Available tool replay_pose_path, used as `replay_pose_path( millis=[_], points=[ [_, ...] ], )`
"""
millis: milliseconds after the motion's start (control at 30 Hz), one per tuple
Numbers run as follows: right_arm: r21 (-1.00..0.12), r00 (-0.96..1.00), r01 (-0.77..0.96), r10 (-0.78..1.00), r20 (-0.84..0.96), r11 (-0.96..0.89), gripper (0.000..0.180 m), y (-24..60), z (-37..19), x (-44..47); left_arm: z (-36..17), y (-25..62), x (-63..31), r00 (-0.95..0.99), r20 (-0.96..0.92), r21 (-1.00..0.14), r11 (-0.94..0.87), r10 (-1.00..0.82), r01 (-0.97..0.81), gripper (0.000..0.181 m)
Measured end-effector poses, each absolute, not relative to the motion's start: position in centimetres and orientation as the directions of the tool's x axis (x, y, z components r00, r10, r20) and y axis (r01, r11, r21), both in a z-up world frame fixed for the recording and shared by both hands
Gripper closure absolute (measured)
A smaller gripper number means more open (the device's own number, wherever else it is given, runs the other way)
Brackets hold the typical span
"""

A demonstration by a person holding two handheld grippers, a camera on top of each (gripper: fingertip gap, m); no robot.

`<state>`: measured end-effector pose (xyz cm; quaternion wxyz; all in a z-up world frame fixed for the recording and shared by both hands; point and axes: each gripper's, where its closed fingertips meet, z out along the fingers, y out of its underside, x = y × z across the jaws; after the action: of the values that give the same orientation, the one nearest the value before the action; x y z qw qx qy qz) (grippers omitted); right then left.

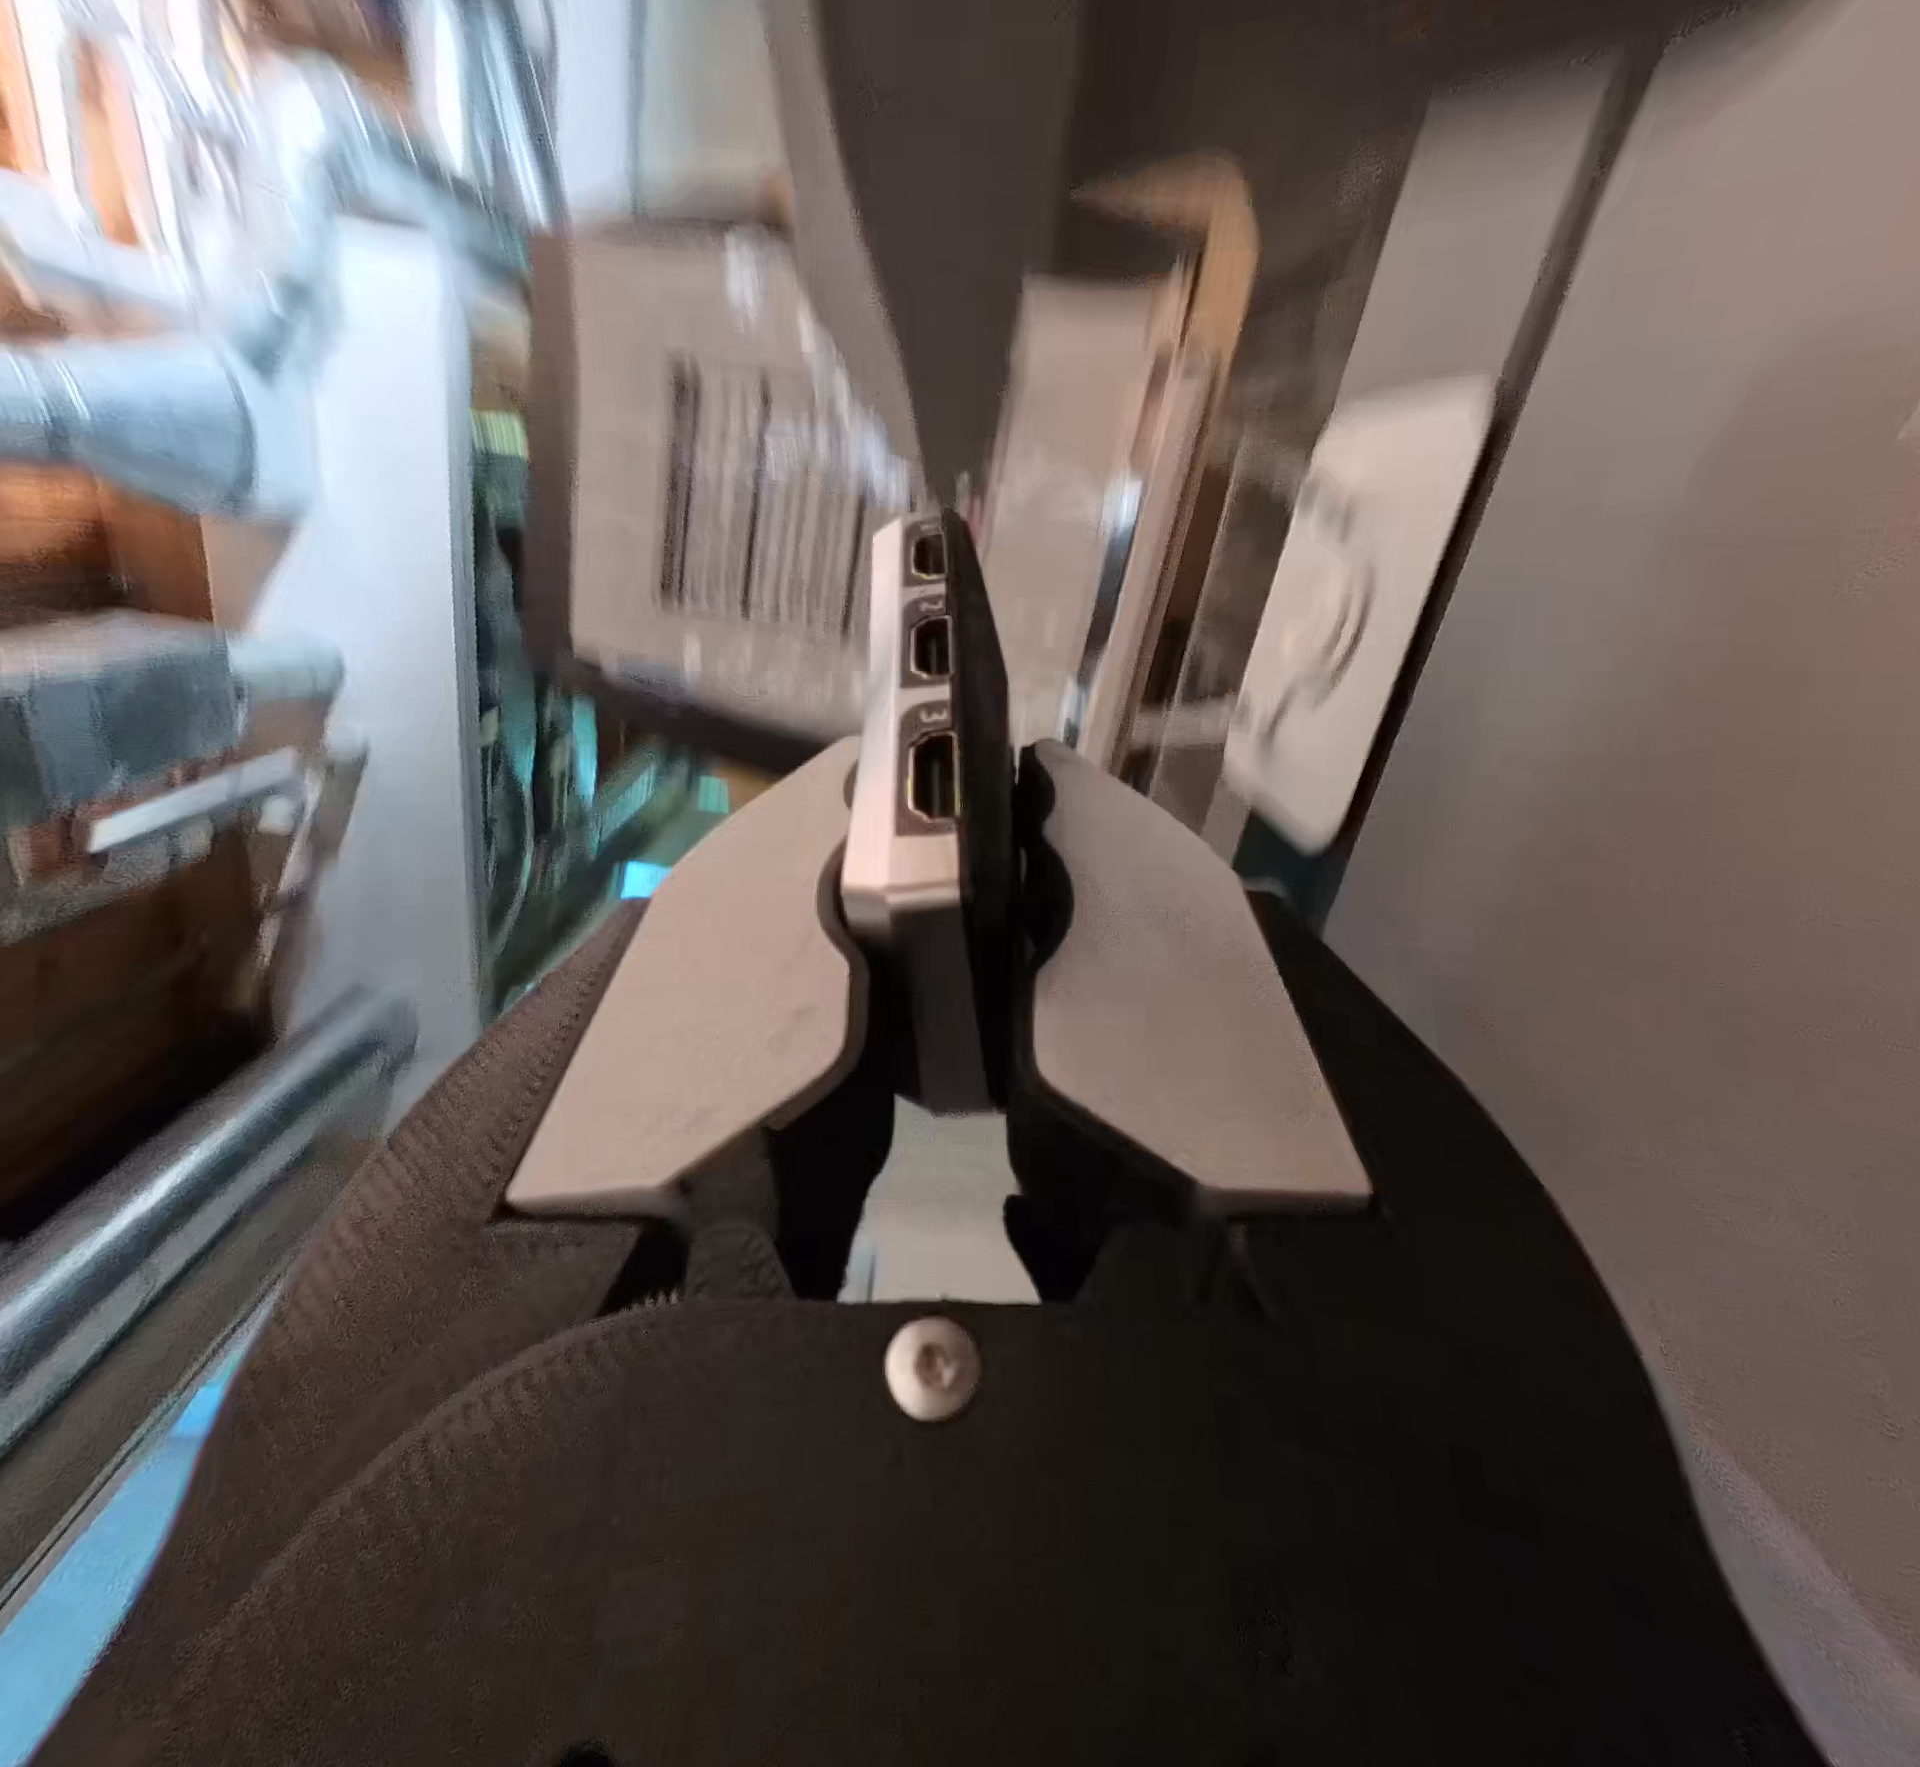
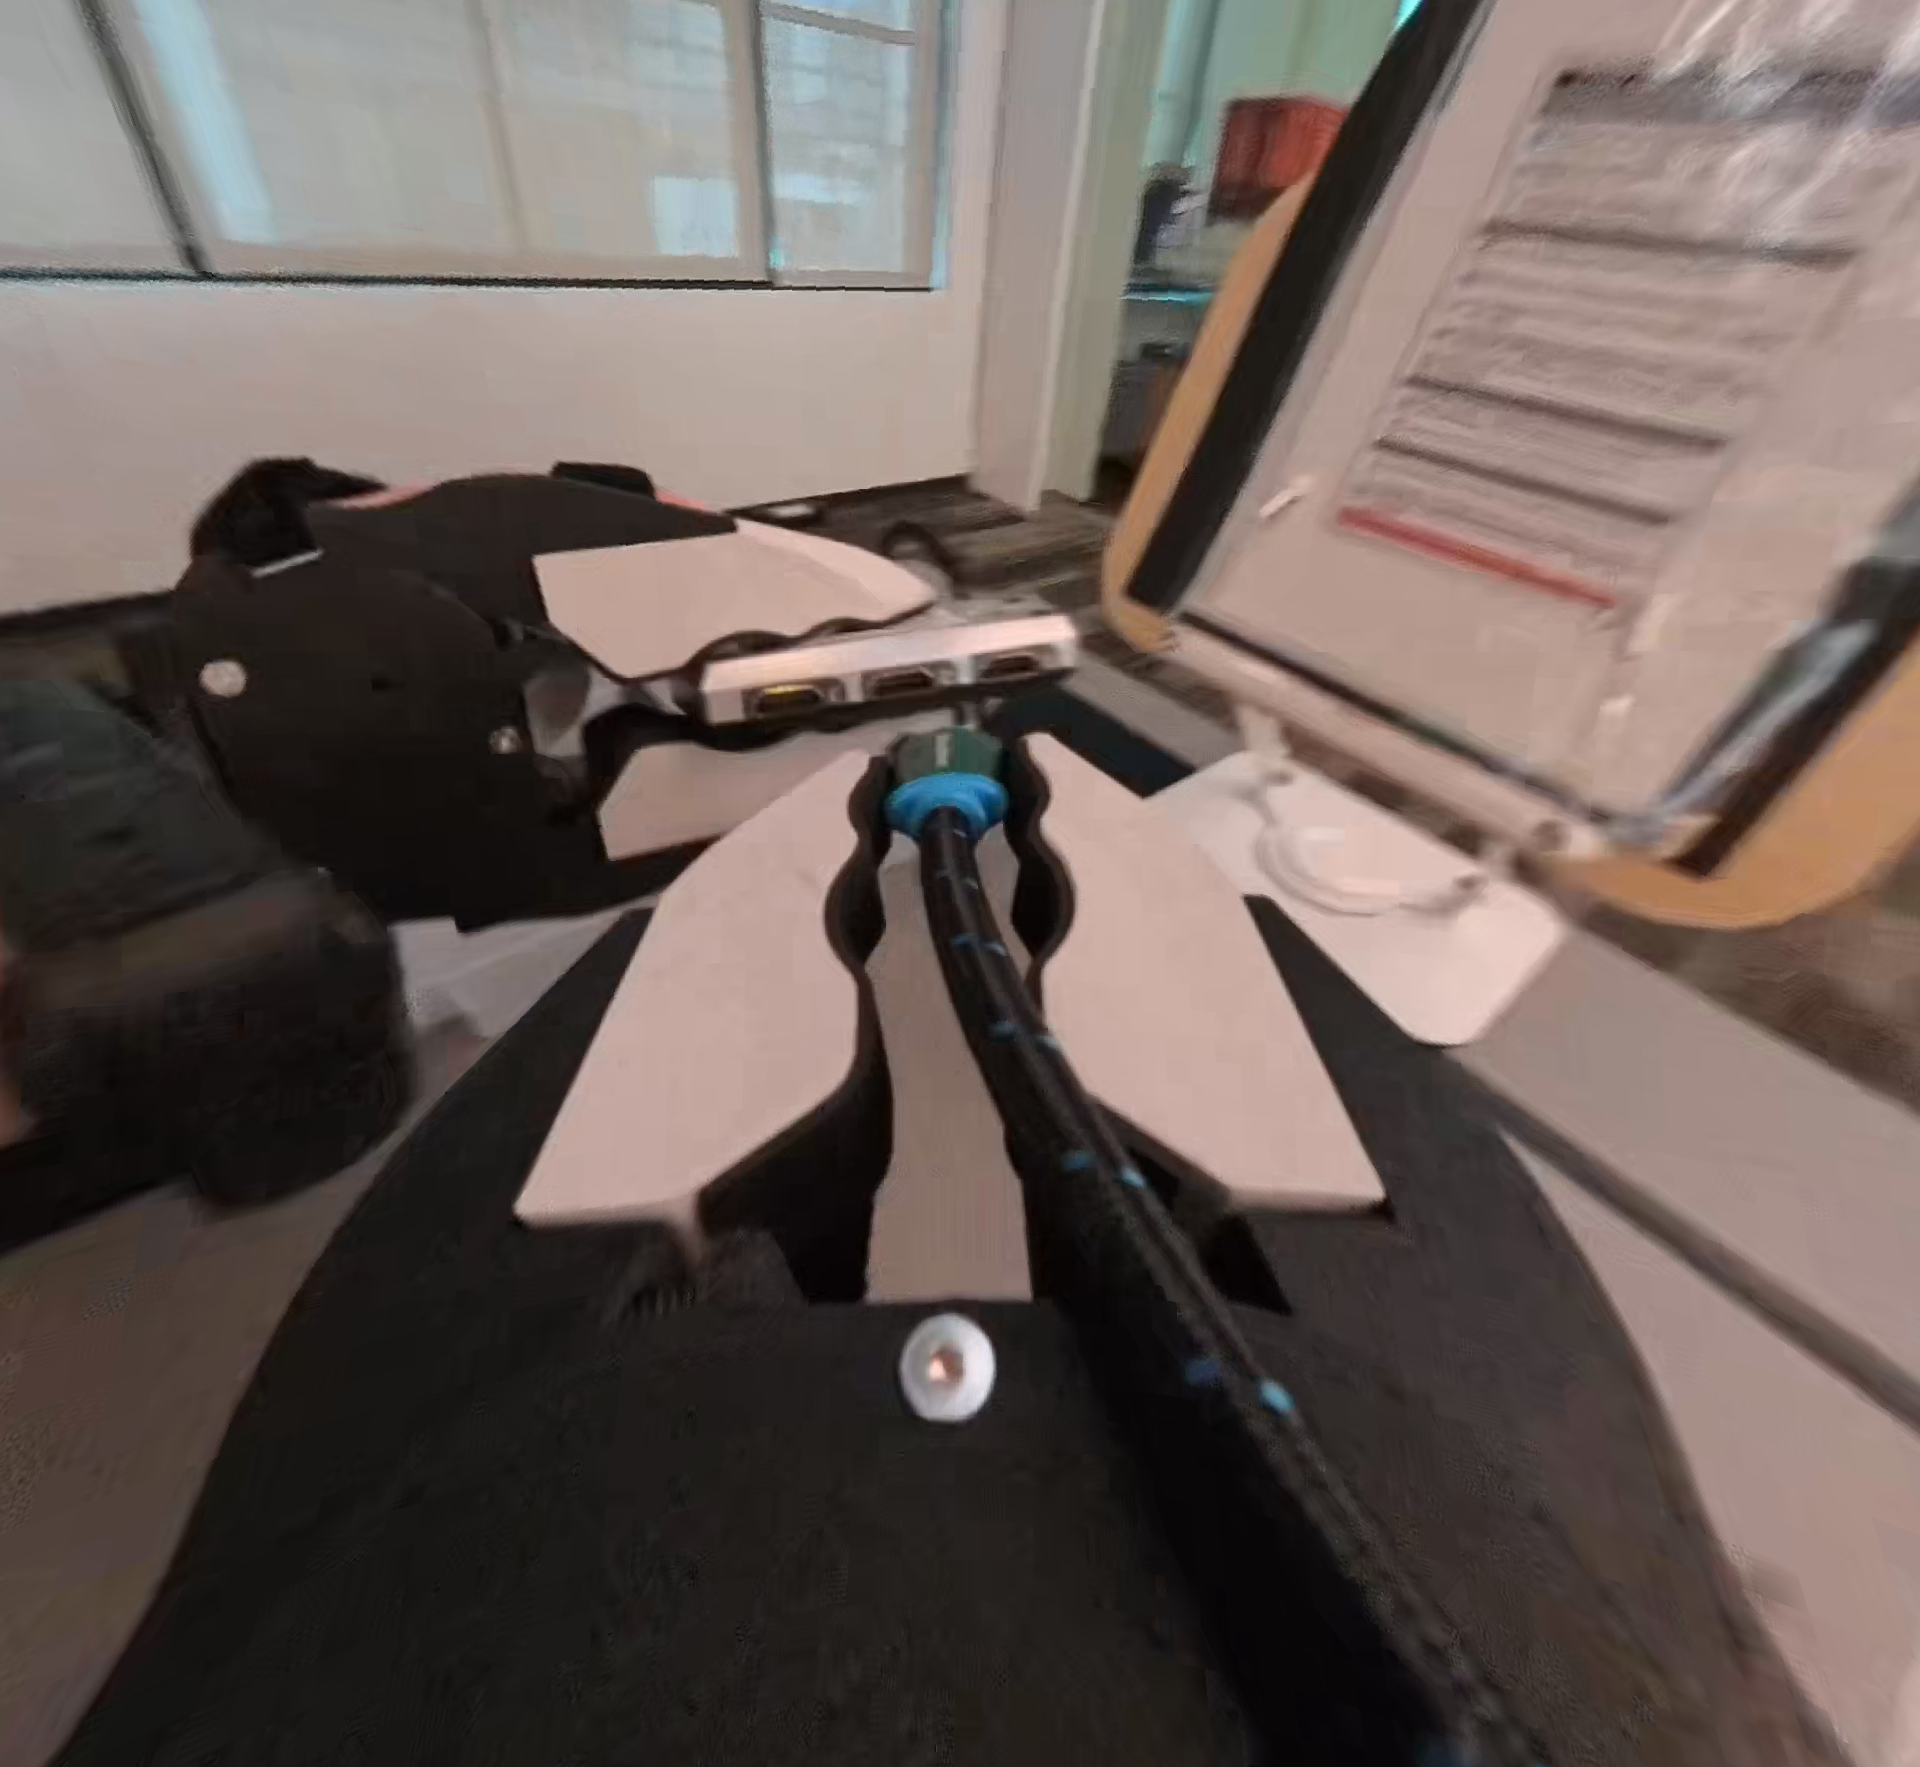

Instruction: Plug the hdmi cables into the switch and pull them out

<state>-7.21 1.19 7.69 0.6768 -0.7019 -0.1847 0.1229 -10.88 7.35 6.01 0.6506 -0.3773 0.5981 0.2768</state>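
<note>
Switch (image 1: 920, 813) clamped on edge in left gripper (image 1: 940, 844); right gripper (image 2: 940, 782) pinches cable plug (image 2: 940, 751), aimed just below its 3 ports.

The room behind the switch (image 1: 928, 761) is one big smear, so the shelves and boxes at nine o'clock cannot be told apart. The near end of the switch sits tucked between the left gripper (image 1: 940, 844) fingers, out of sight. In the right wrist view, the metal tip of the plug (image 2: 940, 749) is hidden under the switch edge at twelve o'clock. The cable (image 2: 1049, 1042) runs off the bottom at five o'clock. The paper on the board (image 2: 1621, 283) at two o'clock is too fuzzy, and the board's right side is cut off.
</note>
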Motion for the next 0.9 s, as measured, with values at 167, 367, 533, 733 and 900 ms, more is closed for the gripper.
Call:
replay_pose_path(
  millis=[167,367,533,733,900],
  points=[
    [-0.997,0.892,-0.067,0.450,-0.039,0.047,0.157,-3.1,14.0,-2.8,8.7,11.4,-16.0,0.286,-0.938,-0.346,0.498,-0.195,-0.796,0.158],
    [-0.946,0.824,-0.314,0.518,-0.229,0.081,0.158,-9.6,19.0,3.6,11.1,8.7,-15.8,0.369,-0.877,-0.481,0.576,-0.308,-0.661,0.158],
    [-0.963,0.861,-0.245,0.432,-0.268,-0.110,0.158,-9.6,14.8,7.8,10.6,7.4,-14.6,0.313,-0.911,-0.412,0.608,-0.269,-0.679,0.158],
    [-0.864,0.899,-0.201,0.263,-0.350,-0.462,0.158,-7.4,5.4,12.0,10.3,6.7,-14.0,0.289,-0.921,-0.390,0.621,-0.262,-0.680,0.158],
    [-0.753,0.847,-0.253,0.237,-0.476,-0.607,0.157,-7.4,2.2,11.9,10.7,6.2,-14.0,0.299,-0.916,-0.401,0.632,-0.266,-0.663,0.158]
  ],
)
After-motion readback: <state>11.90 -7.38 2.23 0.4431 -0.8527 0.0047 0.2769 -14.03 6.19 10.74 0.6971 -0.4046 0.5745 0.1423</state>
